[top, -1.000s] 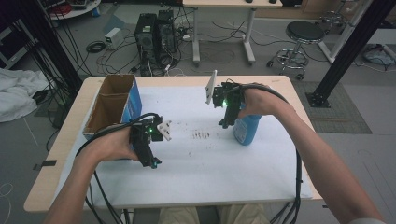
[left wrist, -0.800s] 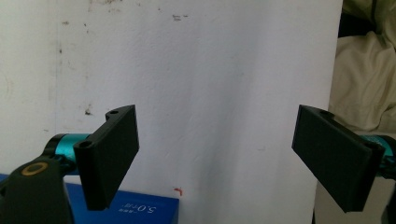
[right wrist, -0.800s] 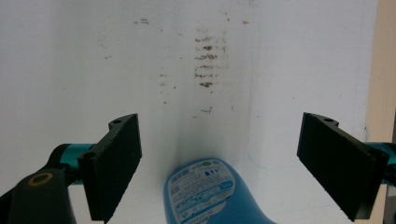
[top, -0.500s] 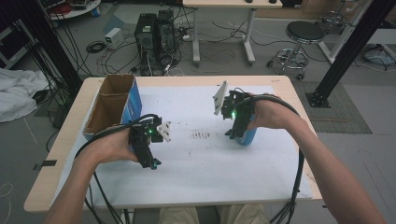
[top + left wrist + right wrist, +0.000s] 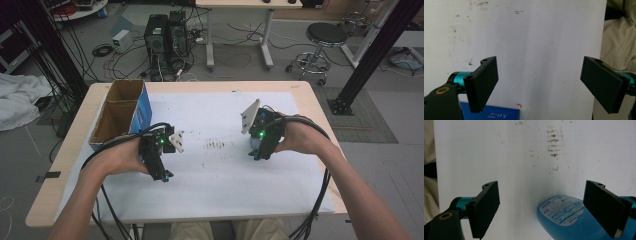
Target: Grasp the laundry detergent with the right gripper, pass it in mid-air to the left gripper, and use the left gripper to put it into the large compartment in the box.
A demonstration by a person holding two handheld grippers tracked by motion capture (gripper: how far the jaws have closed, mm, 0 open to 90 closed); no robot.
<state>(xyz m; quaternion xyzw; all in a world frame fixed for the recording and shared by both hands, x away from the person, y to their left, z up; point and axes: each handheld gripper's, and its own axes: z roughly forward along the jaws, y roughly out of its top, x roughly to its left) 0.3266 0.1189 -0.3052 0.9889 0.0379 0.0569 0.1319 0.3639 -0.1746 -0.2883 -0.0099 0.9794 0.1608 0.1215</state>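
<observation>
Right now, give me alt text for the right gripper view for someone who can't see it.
The right hand-held gripper is open above a blue bottle with a white label, lying low between its black jaws and nearer the right one. Underneath is white paper with dark smudges.

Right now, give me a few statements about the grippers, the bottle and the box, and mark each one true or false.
1. The right gripper is open. True.
2. The blue bottle is clamped between both jaws. False: it lies on the white sheet by one jaw, with the jaws wide apart.
3. The cardboard box sits on the table's right side. False: it is at the left, beyond the left gripper.
4. The left gripper holds nothing. True.
5. The bottle bears a label. True.
</observation>
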